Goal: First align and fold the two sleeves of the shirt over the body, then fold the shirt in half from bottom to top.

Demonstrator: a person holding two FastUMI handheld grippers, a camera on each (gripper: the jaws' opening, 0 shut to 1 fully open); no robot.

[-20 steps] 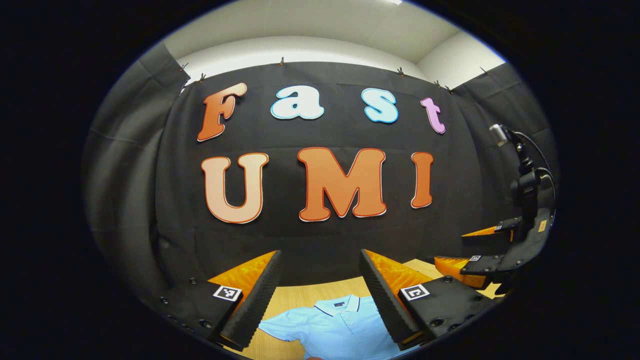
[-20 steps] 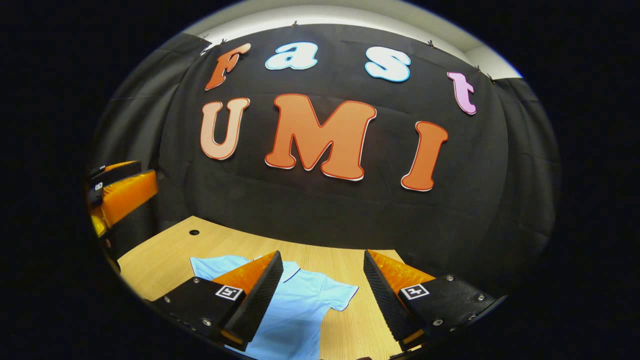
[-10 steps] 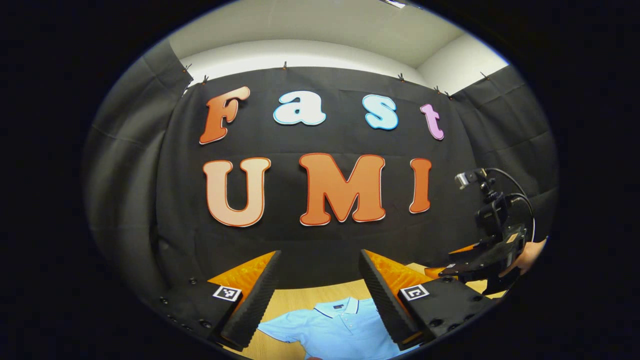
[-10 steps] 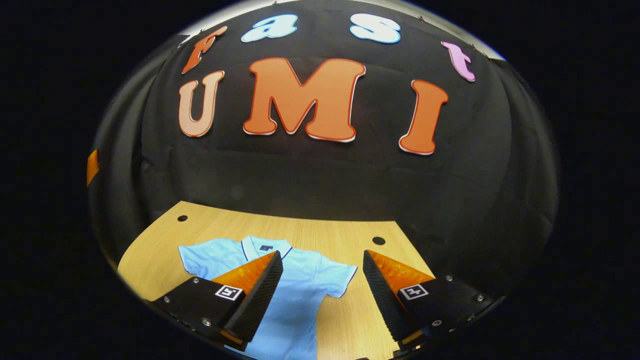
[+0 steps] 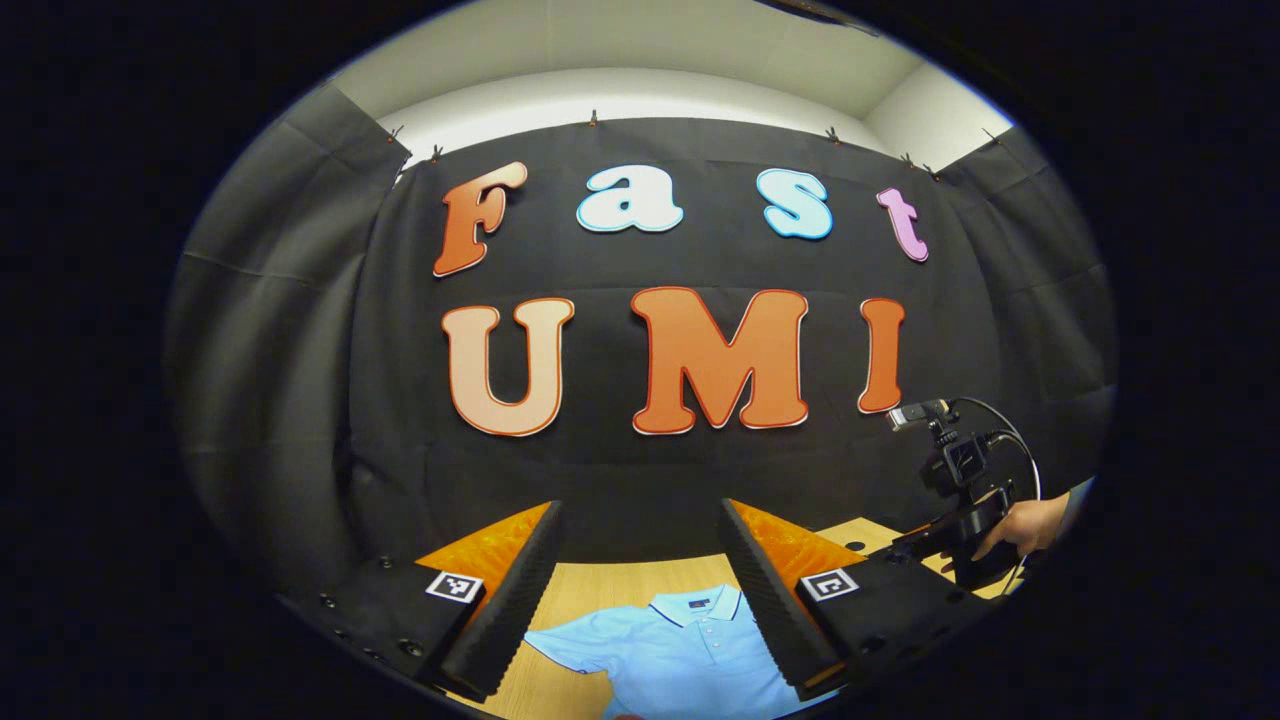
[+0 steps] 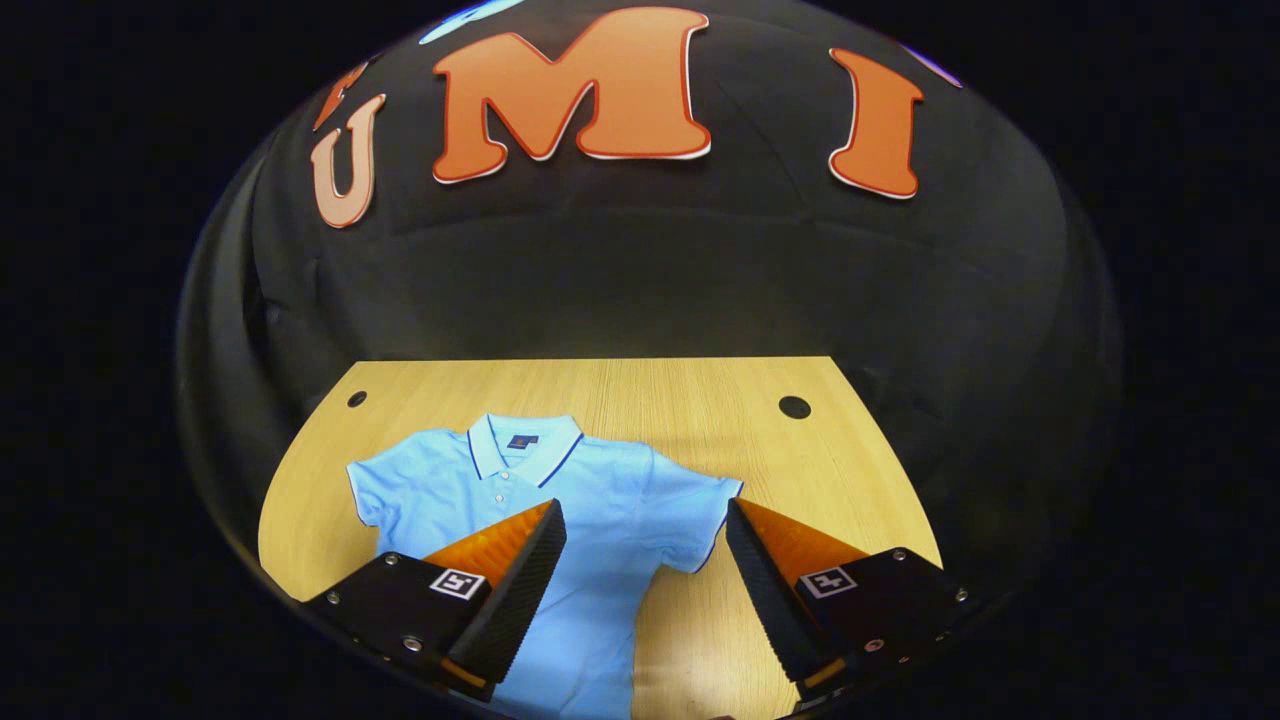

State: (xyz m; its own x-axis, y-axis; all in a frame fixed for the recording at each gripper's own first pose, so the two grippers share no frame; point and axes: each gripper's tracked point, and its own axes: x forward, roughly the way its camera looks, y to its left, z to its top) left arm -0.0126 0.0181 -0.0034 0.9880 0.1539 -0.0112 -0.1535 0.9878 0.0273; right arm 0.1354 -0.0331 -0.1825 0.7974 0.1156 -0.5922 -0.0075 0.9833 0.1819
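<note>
Below both wide-apart jaws, the shirt (image 6: 560, 500) lies flat.

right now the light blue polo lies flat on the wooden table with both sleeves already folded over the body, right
Not quite. The light blue polo does lie flat on the wooden table, but both sleeves are spread out to the sides, not yet folded, as the right gripper view shows.

- This is a staged recording booth, not a lived-in room: black cloth (image 5: 300, 400) is clipped up as walls on every side.
- Above the cloth, a plain white wall (image 5: 640, 90) and ceiling show.
- A bare light-wood table (image 6: 640, 385) with round cable holes (image 6: 795, 407) serves as the workspace.
</note>
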